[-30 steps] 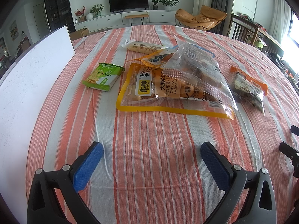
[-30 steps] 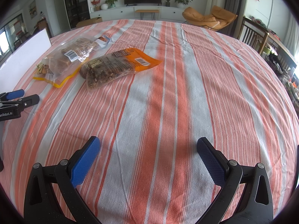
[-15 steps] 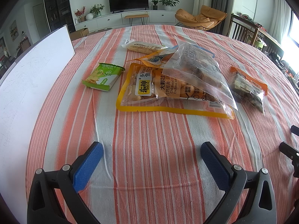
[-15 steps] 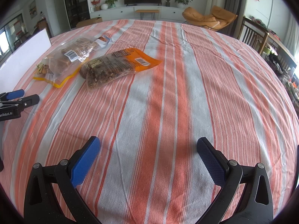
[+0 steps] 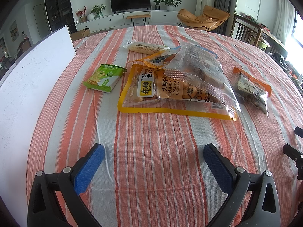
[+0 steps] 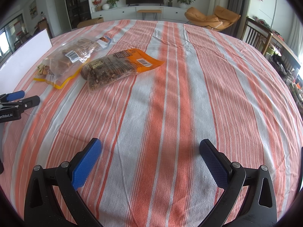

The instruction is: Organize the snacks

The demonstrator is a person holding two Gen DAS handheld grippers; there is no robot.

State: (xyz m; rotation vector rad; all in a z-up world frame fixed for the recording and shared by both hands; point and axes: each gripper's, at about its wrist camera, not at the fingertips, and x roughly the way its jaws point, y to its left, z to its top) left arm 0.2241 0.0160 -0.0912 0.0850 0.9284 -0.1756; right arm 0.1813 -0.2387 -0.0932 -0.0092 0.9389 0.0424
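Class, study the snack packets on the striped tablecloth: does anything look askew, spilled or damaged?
Nothing is spilled or torn. The only untidy spot: the clear bag lies askew on top of the yellow-edged peanut bag, while the green cracker packet and orange-edged bag lie apart.

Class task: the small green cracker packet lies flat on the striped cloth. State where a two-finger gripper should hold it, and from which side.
Probably across the narrow width of the green cracker packet, descending from above: it lies flat, apart from the other bags.
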